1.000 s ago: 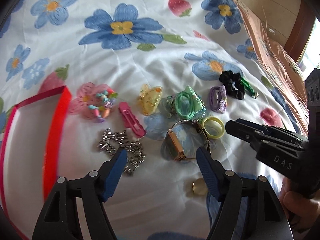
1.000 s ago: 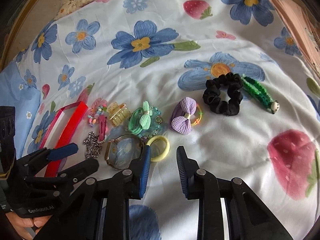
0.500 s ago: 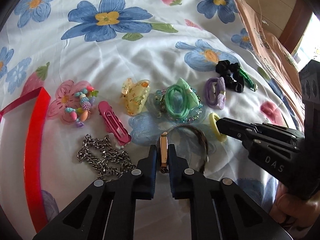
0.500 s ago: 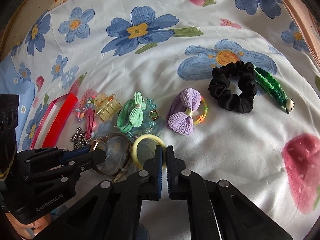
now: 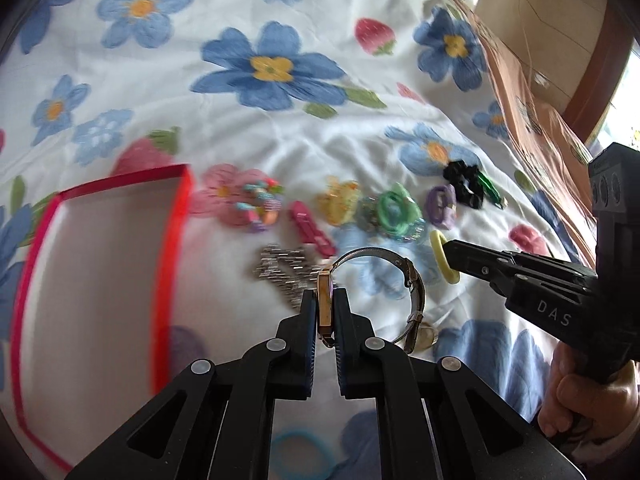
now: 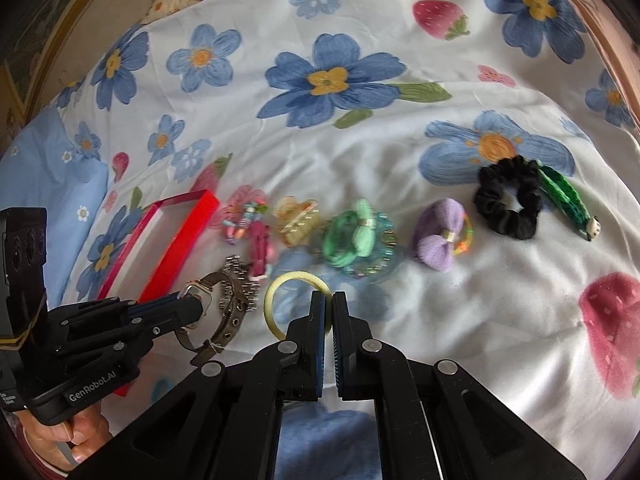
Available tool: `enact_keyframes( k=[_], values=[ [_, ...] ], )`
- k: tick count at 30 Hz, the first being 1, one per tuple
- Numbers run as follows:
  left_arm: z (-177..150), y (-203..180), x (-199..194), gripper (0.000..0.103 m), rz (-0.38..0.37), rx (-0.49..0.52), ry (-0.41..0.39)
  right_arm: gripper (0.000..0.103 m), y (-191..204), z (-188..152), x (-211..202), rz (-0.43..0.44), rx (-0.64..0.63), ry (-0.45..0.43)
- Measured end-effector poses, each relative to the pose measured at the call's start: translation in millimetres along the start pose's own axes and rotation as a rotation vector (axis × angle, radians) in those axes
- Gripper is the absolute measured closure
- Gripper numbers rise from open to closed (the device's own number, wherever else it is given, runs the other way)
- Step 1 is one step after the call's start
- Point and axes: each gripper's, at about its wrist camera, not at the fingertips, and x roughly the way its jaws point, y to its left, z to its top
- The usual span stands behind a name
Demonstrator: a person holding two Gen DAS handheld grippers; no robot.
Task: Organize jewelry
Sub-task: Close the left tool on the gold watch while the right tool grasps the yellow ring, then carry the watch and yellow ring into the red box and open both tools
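Note:
My left gripper [image 5: 325, 300] is shut on the gold case of a wristwatch [image 5: 326, 296], whose mesh band [image 5: 404, 276] hangs lifted off the floral bedsheet. In the right wrist view the same watch [image 6: 212, 312] dangles from the left gripper [image 6: 192, 306]. My right gripper [image 6: 328, 304] is shut on the yellow hair ring [image 6: 276, 300], also seen as the yellow ring [image 5: 442, 256] at the right gripper's tip [image 5: 450, 250]. A red-rimmed open box [image 5: 176, 216] lies to the left.
On the sheet lie a silver chain [image 5: 280, 266], pink clip [image 5: 312, 232], bead charm [image 5: 260, 204], yellow claw clip [image 6: 298, 220], green bow tie [image 6: 354, 236], purple bow [image 6: 438, 236], black scrunchie [image 6: 508, 200] and green braided clip [image 6: 564, 200]. A blue hair ring [image 5: 300, 456] lies near my left gripper.
Both grippers went from open to shut: the left on the watch case, the right on the yellow ring. The left has since lifted the watch and pulled back toward the red box.

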Motion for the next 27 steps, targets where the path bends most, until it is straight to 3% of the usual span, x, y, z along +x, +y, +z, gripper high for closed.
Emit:
enact_keyframes(
  k=[15,27],
  values=[
    [-30,72,-87,0.096,0.132,-0.114,-0.068,0.100,100,16,27,0.130,-0.146,0.015],
    [-17,114,-85,0.096,0.193,-0.187,-0.066,0.100,166,37,59,0.197,-0.243,0.032]
  ],
)
